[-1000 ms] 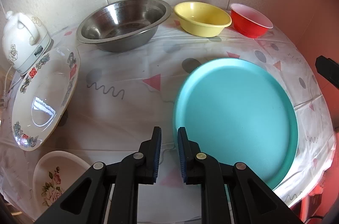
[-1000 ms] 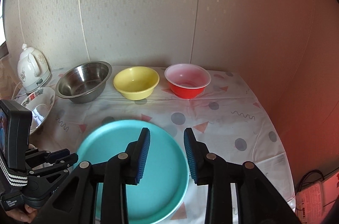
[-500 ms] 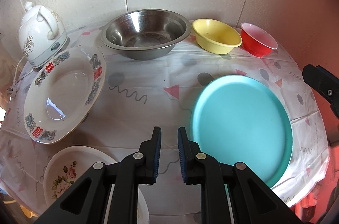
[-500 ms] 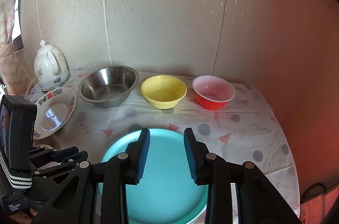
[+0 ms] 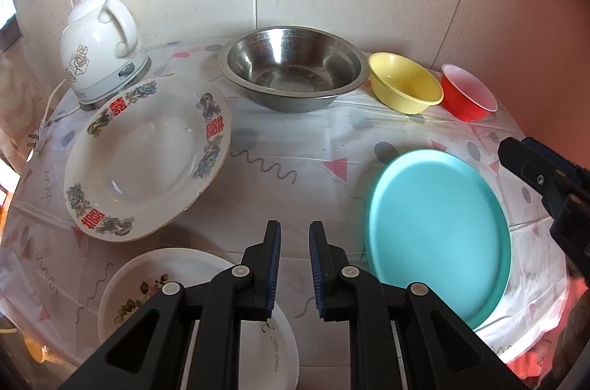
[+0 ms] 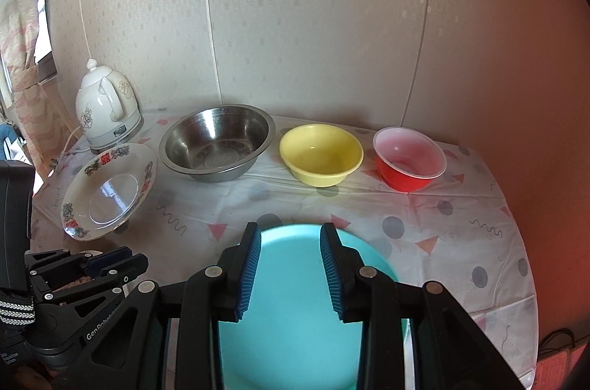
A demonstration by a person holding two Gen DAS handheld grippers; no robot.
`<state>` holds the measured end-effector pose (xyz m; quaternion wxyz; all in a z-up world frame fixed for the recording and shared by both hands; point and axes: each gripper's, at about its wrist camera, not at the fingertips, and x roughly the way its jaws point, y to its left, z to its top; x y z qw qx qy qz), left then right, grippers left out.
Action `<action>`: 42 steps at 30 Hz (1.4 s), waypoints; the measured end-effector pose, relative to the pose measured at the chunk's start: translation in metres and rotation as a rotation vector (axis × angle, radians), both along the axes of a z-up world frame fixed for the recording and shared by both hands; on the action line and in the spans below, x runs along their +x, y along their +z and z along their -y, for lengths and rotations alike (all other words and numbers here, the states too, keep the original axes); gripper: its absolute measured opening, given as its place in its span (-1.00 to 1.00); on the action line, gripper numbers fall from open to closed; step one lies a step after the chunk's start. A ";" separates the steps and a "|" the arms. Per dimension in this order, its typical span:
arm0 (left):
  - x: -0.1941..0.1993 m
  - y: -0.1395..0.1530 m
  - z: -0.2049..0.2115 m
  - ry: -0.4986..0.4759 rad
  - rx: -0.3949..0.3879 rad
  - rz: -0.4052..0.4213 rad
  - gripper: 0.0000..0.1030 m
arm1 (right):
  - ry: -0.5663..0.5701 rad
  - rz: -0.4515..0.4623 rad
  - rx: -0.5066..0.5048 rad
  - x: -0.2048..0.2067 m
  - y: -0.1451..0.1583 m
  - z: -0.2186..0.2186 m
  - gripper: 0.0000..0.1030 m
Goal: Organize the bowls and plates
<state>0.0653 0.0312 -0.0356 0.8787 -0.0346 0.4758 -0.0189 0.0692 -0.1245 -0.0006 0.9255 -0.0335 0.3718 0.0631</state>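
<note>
Both hands hold nothing, the left gripper (image 5: 295,264) almost shut and the right gripper (image 6: 289,274) half open above the blue plate (image 6: 295,345), ready to grab it.

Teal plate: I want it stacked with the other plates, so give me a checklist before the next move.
1. Teal plate lies flat, nothing on it: ok.
2. Right hand-held gripper open, empty, above the plate: ok.
3. Left hand-held gripper nearly shut, holds nothing: ok.
4. Floral plate free to receive it: not ok, left gripper hangs over it.
5. Red-lettered plate sits level: not ok, tilted.
</note>
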 end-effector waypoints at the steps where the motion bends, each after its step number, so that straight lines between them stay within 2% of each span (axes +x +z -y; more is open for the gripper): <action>1: 0.000 0.001 -0.004 0.010 -0.002 0.001 -0.69 | 0.007 -0.013 0.004 0.002 -0.003 -0.002 -0.35; 12: -0.007 0.009 -0.075 0.171 -0.049 0.022 -0.69 | 0.113 -0.147 0.046 0.028 -0.031 -0.041 -0.35; 24: -0.028 0.001 -0.154 0.356 -0.075 0.025 -0.69 | 0.241 -0.284 0.195 0.049 -0.046 -0.081 -0.34; 30: -0.040 -0.006 -0.182 0.423 -0.088 0.020 -0.69 | 0.269 -0.342 0.224 0.055 -0.056 -0.099 -0.33; 37: -0.057 -0.019 -0.202 0.446 -0.109 0.003 -0.69 | 0.382 -0.410 0.237 0.045 -0.067 -0.123 -0.33; 42: -0.074 -0.025 -0.202 0.392 -0.181 0.019 -0.69 | 0.458 -0.464 0.231 0.031 -0.078 -0.133 -0.33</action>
